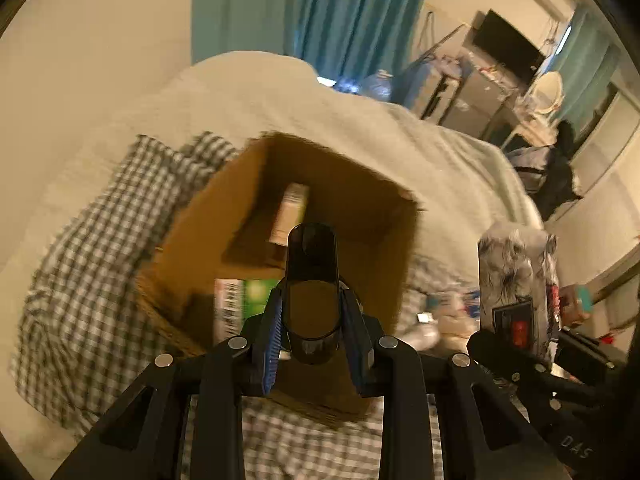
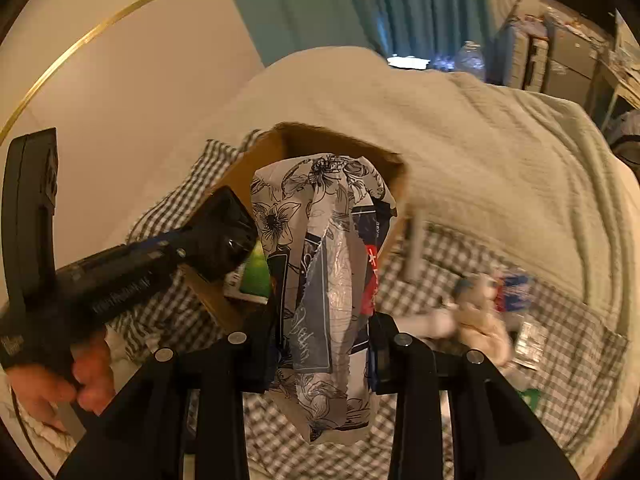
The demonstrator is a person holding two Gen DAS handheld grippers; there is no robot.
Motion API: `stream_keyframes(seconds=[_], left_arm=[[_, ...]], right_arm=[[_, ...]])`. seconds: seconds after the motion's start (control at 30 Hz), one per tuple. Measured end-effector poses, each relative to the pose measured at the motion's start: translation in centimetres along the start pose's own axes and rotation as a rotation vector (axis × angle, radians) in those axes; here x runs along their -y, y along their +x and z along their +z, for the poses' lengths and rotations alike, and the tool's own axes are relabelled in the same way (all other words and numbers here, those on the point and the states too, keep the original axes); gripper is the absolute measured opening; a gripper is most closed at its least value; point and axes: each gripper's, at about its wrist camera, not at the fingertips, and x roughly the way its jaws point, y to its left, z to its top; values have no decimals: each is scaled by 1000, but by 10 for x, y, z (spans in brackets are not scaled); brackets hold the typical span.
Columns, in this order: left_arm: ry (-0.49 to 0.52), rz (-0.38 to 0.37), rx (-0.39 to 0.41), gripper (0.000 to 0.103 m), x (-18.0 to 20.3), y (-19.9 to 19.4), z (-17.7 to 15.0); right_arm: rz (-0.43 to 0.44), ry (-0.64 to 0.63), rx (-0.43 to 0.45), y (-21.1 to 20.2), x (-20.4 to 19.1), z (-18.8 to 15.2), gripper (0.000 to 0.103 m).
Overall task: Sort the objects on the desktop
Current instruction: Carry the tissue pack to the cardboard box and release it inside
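My left gripper [image 1: 312, 320] is shut on a dark translucent rounded case [image 1: 312, 280] and holds it over the open cardboard box [image 1: 360, 184]. In the box lie a green packet [image 1: 248, 300] and a pale carton [image 1: 290, 212]. My right gripper [image 2: 324, 340] is shut on a floral-printed plastic pack [image 2: 320, 264], held upright in front of the box [image 2: 384, 160]. In the left wrist view the floral pack [image 1: 516, 272] shows at right. In the right wrist view the left gripper [image 2: 224, 232] reaches in from the left over the box.
The box stands on a checked cloth [image 1: 88, 280] over a bed with a pale blanket [image 2: 480, 140]. Several small loose items [image 2: 492, 304] lie on the cloth to the right. A teal curtain [image 1: 352, 12] and cluttered furniture [image 1: 492, 80] are behind.
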Motion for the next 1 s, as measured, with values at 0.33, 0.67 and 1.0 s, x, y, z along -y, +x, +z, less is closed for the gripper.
stream_keyframes(seconds=[0.33, 0.67, 1.0], left_arm=[[28, 43, 1, 28, -34, 27, 5], [-40, 44, 22, 64, -52, 31, 8], [-81, 91, 106, 85, -37, -4, 5]], right_arm=[[73, 78, -32, 67, -12, 21, 32], [24, 117, -13, 68, -9, 26, 69], [-23, 161, 34, 23, 7, 19, 71]])
